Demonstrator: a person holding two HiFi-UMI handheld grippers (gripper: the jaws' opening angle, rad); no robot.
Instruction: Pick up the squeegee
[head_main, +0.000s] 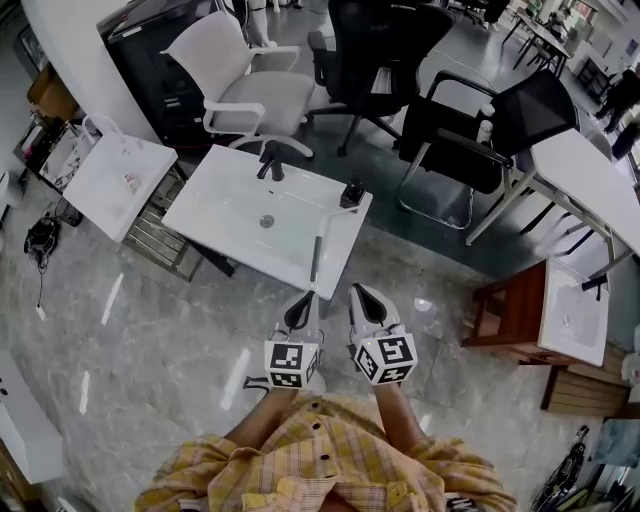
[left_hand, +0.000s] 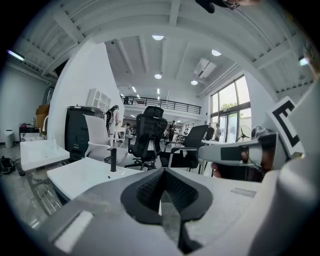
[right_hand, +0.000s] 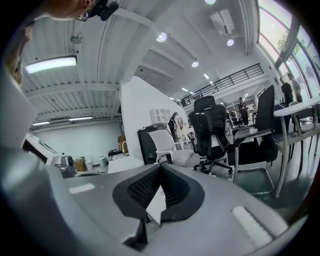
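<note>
Squeegee (head_main: 318, 256) is noted lying along the right edge of the white washbasin (head_main: 225, 235), its slim pale handle running toward the near right corner. A dark piece (head_main: 350, 194) is seen at the far end of that edge; whether it is the blade head or a separate item cannot be settled. A black tap (head_main: 270, 160) stands at the far edge of the basin.

Left gripper (head_main: 303, 300) and right gripper (head_main: 362, 293) are carried side by side just short of the near right corner, neither touching the handle. In both gripper views the claw is found pressed together, with nothing between the pads.

The step in hand is judged to be the approach; the pick is not yet begun. For a sound pick, one claw should be spread before the edge is reached. It should then be set across the handle, not along it, and closed on the middle of the handle rather than its tip, so that the tool is not tipped by a heavier end. Care is advised that the handle is not nudged into the bowl or off the edge.
</note>
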